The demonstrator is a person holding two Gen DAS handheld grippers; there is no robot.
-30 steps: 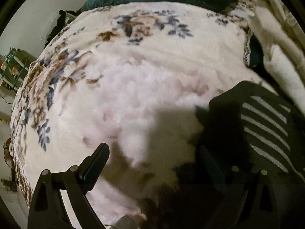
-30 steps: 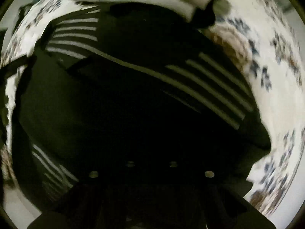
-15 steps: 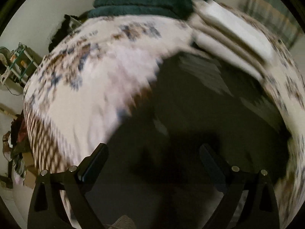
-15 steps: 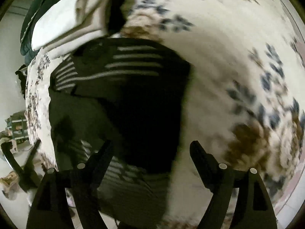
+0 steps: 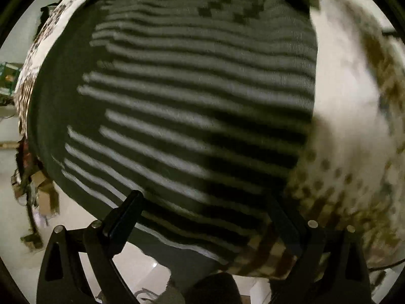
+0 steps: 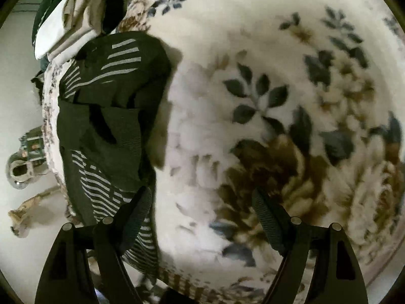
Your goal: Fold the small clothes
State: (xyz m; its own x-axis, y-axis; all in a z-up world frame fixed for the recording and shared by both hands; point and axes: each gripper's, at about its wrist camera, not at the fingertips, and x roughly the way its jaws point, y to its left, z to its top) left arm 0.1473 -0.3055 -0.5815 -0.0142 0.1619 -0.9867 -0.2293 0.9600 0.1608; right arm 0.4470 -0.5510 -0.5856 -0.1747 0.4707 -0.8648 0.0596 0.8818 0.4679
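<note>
Left wrist view: dark knitted garment with pale horizontal stripes (image 5: 192, 96) fills most of the frame, lying on the cream plush blanket with brown and blue flowers (image 5: 354, 116), which covers a bed. Garment's lower hem hangs at the bed edge, bottom centre. Left tongs (image 5: 205, 217) spread wide, nothing between the jaws, hovering just over the hem.

Right wrist view: same garment (image 6: 106, 116) sits left of centre, bunched and partly doubled over, near a heap of white folded cloth (image 6: 68, 22) in the upper left. Right tongs (image 6: 202, 217) spread too, empty, over bare blanket (image 6: 278, 88) to the right of the garment.

Handling, my read: light, soft knit, no stiffness, will sag and drape from any pinch point. Plush pile probably drags on it, so lift rather than slide. Best hold looks like the hem corners or a side seam edge, one per tongs, pinching a single layer where it is not bunched.

Versus 1.0 s ago: left camera then showed mostly blanket with the garment at the right edge; now it is right over the stripes. Right camera was pressed close on the garment; now pulled back off it, jaws visible and apart.
</note>
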